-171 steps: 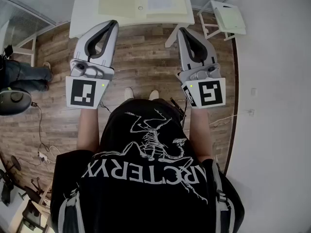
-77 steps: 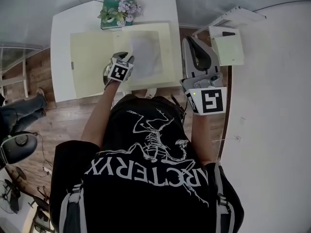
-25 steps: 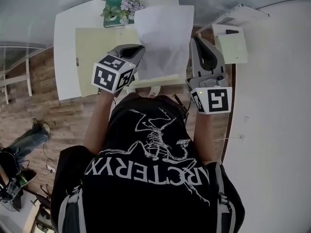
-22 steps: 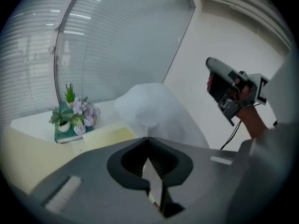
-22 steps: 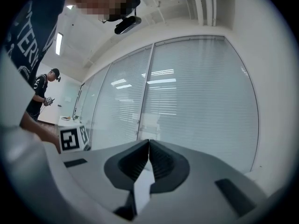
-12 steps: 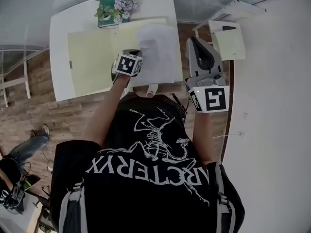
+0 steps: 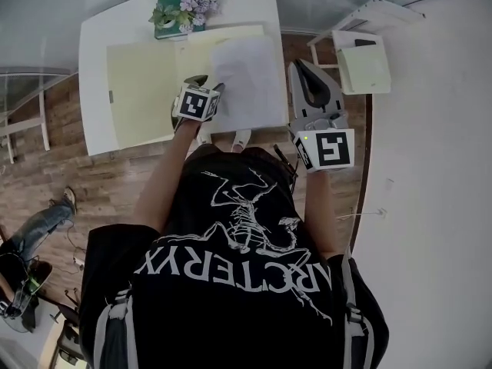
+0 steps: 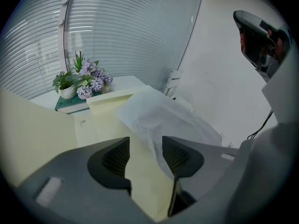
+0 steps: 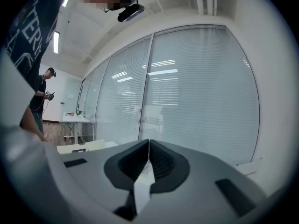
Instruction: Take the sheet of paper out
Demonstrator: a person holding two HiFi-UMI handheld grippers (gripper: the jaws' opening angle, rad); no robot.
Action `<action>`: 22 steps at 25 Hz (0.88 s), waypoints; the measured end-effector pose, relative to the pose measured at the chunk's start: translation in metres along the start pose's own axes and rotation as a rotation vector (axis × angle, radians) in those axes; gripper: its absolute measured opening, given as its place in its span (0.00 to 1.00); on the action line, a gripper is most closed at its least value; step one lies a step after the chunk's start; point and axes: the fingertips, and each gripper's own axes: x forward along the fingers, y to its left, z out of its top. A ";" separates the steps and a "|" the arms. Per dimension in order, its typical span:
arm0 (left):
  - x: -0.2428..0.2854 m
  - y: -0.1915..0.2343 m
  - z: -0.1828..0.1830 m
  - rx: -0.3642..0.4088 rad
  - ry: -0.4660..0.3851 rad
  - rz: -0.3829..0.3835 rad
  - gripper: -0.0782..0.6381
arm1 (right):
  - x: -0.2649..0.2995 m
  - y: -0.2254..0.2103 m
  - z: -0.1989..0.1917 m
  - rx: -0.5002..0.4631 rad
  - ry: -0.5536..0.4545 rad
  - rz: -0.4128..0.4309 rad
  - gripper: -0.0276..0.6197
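Left of the left gripper (image 8: 145, 144) spreads the open folder (image 7: 142, 83), pale yellow card, matte and stiff, flat on the white table (image 7: 94, 91). That gripper's jaws stand wide apart with nothing pinched. The near edge of the sheet of paper (image 7: 247, 79) runs into the gap beside the right jaw. The sheet lies just ahead and right of it, atop the folder's right leaf: thin, white, limp, slightly billowed. We judge this fits either closing on that edge or letting it go. Either way we would keep the pads square to the paper and clear of the card beneath. Further right, off the table's edge, the right gripper (image 7: 298, 64) has its jaws pressed together, empty.
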 end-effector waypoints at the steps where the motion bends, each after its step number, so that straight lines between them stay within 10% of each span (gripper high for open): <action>1: -0.003 0.001 0.000 0.005 -0.004 0.006 0.41 | 0.001 0.001 0.000 -0.001 -0.001 0.005 0.06; 4: -0.025 0.007 0.012 0.029 -0.087 0.030 0.42 | 0.004 0.003 0.000 0.000 -0.003 0.013 0.06; 8: -0.095 0.009 0.068 0.171 -0.398 0.116 0.41 | 0.010 0.007 -0.003 0.008 -0.003 0.014 0.06; 13: -0.206 -0.022 0.138 0.333 -0.750 0.180 0.15 | 0.017 0.021 0.009 0.006 -0.048 0.023 0.06; 19: -0.280 -0.051 0.177 0.542 -0.898 0.303 0.12 | 0.023 0.032 0.036 -0.011 -0.116 0.035 0.06; 22: -0.301 -0.048 0.185 0.520 -0.956 0.307 0.12 | 0.025 0.035 0.049 -0.038 -0.135 0.040 0.06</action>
